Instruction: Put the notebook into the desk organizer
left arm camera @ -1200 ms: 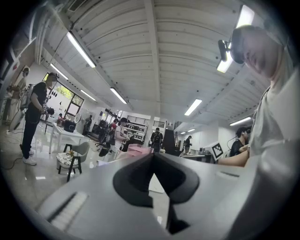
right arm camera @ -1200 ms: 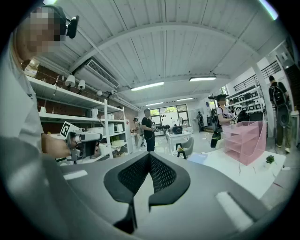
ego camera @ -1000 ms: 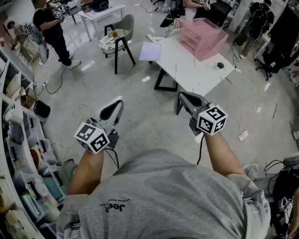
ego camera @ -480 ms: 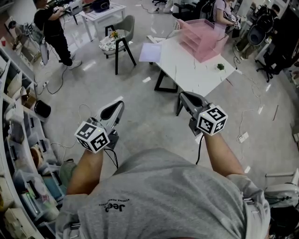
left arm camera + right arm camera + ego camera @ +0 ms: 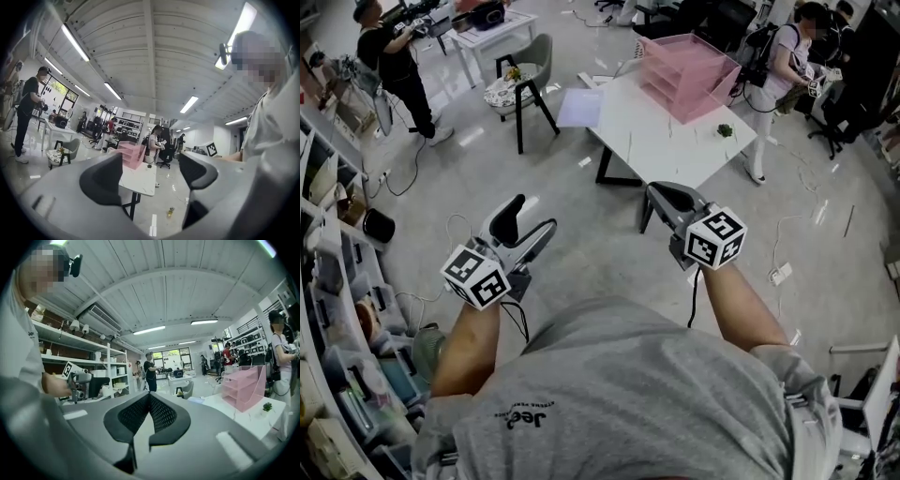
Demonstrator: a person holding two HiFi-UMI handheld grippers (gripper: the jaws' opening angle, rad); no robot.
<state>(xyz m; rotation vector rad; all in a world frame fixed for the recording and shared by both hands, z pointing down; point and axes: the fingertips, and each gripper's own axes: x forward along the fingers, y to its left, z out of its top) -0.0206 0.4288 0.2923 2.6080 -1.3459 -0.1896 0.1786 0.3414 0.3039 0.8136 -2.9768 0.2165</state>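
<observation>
The pale notebook (image 5: pixel 579 108) lies on the near-left corner of the white table (image 5: pixel 675 141), far ahead of me. The pink desk organizer (image 5: pixel 689 73) stands at the table's far end; it also shows as the pink organizer (image 5: pixel 131 155) and the pink organizer (image 5: pixel 243 387) in the gripper views. My left gripper (image 5: pixel 534 214) is held over the floor, well short of the table. Its jaws are opening, with nothing between them (image 5: pixel 150 172). My right gripper (image 5: pixel 651 195) is also held over the floor, shut and empty (image 5: pixel 149 398).
A small green plant (image 5: pixel 725 129) sits on the table near the organizer. A person (image 5: pixel 780 66) stands at the table's right side and another person (image 5: pixel 389 56) at the far left. A chair (image 5: pixel 520 82) stands left of the table. Shelving (image 5: pixel 328 281) lines the left.
My left gripper's jaws have gone from shut to apart. The view has shifted, so the table sits a bit further left. A person has walked up beside the table's right end.
</observation>
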